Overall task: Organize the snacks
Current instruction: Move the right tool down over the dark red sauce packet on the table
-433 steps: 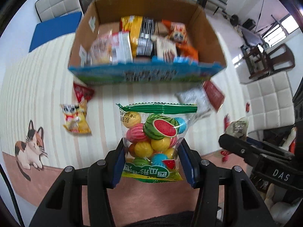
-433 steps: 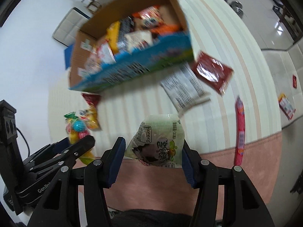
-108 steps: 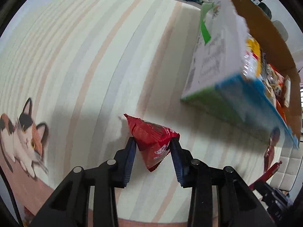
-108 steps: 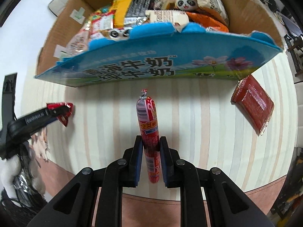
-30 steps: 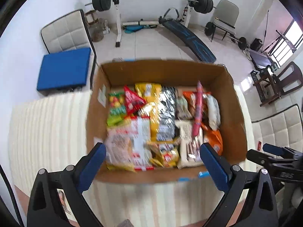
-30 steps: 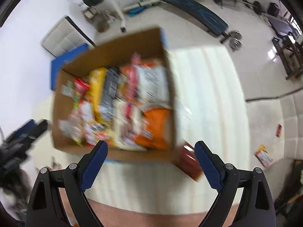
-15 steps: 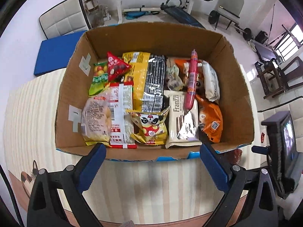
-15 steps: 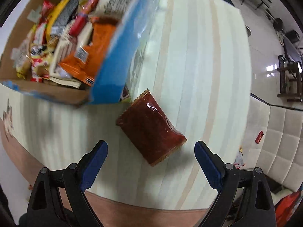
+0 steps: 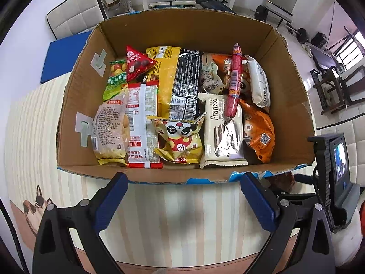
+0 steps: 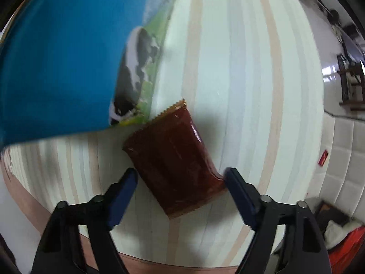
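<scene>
Resting on the striped cloth (image 10: pixel 239 52) with its printed blue wall facing the right wrist camera: cardboard box (image 9: pixel 75 105), already packed with snack bags, among them a yellow-and-black bag (image 9: pixel 175 82), a white Franzzi wafer pack (image 9: pixel 222 132) and a red sausage stick (image 9: pixel 235 77) lying on top. Lying flat on the cloth, just beside the near right corner of the box and possibly touching it: dark red packet (image 10: pixel 173 157), apparently the last snack outside the box in these views.

Hovering above the near wall of the box, jaws spread wide, nothing between them: left gripper (image 9: pixel 183 201). Pointing straight down over the packet, jaws having just been closing, pads standing apart on either side of the packet's near end and not yet pressing on it: right gripper (image 10: pixel 181 182).

Handling, judged from appearance: glossy film, likely light, thin and slippery, soft contents probably yielding under pressure; a flat lie leaving little edge to catch. Taking hold across the two long edges near the end farthest from the box, pads low against the cloth, then closing gently to avoid buckling or squirting the packet out. Lifting clear of the box wall before carrying over the rim.
</scene>
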`<state>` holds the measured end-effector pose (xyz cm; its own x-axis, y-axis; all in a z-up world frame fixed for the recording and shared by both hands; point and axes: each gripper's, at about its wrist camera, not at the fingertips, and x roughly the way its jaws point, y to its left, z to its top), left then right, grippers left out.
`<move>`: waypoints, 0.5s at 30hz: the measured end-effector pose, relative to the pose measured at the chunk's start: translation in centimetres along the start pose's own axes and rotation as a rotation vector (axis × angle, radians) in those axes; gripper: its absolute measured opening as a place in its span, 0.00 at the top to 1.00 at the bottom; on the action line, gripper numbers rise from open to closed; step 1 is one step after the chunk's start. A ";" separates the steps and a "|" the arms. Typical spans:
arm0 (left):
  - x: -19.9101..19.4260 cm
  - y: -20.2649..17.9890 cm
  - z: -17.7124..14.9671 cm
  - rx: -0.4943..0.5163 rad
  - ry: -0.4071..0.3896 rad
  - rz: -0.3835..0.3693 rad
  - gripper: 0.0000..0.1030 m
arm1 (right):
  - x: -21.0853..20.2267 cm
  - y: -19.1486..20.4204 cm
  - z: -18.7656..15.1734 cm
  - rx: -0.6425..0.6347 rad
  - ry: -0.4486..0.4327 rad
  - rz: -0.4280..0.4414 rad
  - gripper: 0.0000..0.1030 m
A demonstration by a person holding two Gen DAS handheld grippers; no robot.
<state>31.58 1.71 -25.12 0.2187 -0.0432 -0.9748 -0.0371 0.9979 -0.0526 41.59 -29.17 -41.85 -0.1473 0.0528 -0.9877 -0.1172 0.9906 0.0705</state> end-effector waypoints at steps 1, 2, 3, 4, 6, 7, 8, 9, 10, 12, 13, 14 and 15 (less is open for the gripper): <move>0.1 0.1 -0.1 -0.005 0.004 -0.001 0.01 | 0.1 -0.2 -0.3 0.025 0.006 0.010 0.23; 0.2 0.2 -0.1 -0.010 0.010 -0.006 0.01 | 0.2 -0.4 -0.7 0.066 0.015 0.023 0.24; 0.2 0.2 -0.3 -0.013 0.012 -0.006 0.01 | 0.3 -0.8 -1.2 0.119 0.029 0.047 0.24; 0.2 0.2 -0.3 -0.014 0.011 -0.005 0.01 | 0.4 -1.1 -1.7 0.164 0.041 0.090 0.23; 0.1 0.3 -0.6 -0.010 0.009 -0.002 0.01 | 0.8 -1.4 -2.4 0.214 0.074 0.175 0.23; 0.0 0.3 -0.8 -0.010 0.008 0.000 0.01 | 1.0 -1.5 -2.9 0.250 0.097 0.232 0.23; 0.0 0.4 -1.0 -0.008 0.006 0.003 0.01 | 0.9 -1.7 -3.3 0.275 0.100 0.276 0.22; 0.0 0.4 -1.3 -0.006 0.005 0.008 0.01 | 0.7 -1.6 -3.4 0.267 0.089 0.272 0.21; -0.1 0.6 -1.7 -0.004 0.004 0.012 0.01 | 0.3 -1.4 -3.4 0.241 0.067 0.226 0.17; 0.0 0.8 -2.4 -0.007 0.005 0.015 0.01 | 0.1 -1.3 -3.4 0.193 0.034 0.131 0.14; 0.1 1.0 -2.8 -0.011 0.009 0.017 0.01 | 0.2 -0.5 -3.2 0.181 0.029 0.116 0.14; 0.3 1.1 -3.2 -0.014 0.012 0.020 0.01 | 0.5 -0.2 -3.0 0.174 0.026 0.107 0.14; 0.6 1.3 -3.6 -0.016 0.022 0.023 0.01 | 0.8 0.0 -2.8 0.173 0.028 0.097 0.14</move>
<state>28.11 2.78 -26.56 0.1965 -0.0219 -0.9803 -0.0572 0.9978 -0.0337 38.71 -29.50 -42.25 -0.1771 0.1480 -0.9730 0.0687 0.9881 0.1377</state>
